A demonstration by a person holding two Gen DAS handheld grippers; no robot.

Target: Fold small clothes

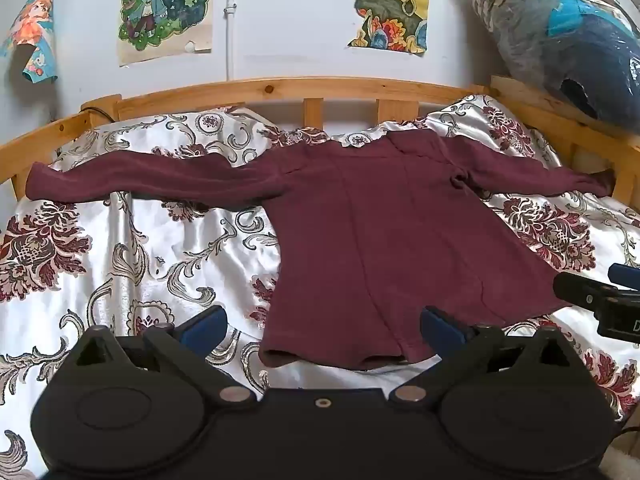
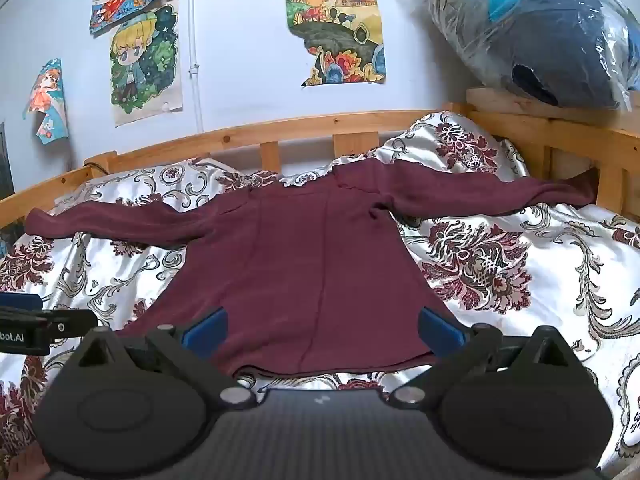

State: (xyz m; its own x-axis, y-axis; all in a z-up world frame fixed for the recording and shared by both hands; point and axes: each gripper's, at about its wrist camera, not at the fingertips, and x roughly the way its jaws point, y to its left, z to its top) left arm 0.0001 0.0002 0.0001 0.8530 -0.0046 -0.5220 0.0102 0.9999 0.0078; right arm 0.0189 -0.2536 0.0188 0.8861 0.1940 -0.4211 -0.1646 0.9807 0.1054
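A maroon long-sleeved top [image 1: 376, 240] lies spread flat on the bed, both sleeves stretched out sideways and its hem nearest me. My left gripper [image 1: 322, 330] hovers open over the hem's left part, its blue pads wide apart with nothing between them. The right gripper [image 1: 592, 296] shows at the right edge of the left wrist view. In the right wrist view the same top [image 2: 304, 264] fills the middle, and my right gripper [image 2: 322, 330] stands open above the hem's right half, holding nothing. The left gripper [image 2: 36, 322] peeks in at the left edge there.
A white satin cover with dark red floral print [image 1: 120, 264] covers the bed. A wooden rail [image 1: 280, 88] runs along the far side and right end. A plastic-wrapped bundle [image 1: 568, 40] rests on the right rail. Posters [image 1: 164, 8] hang on the wall.
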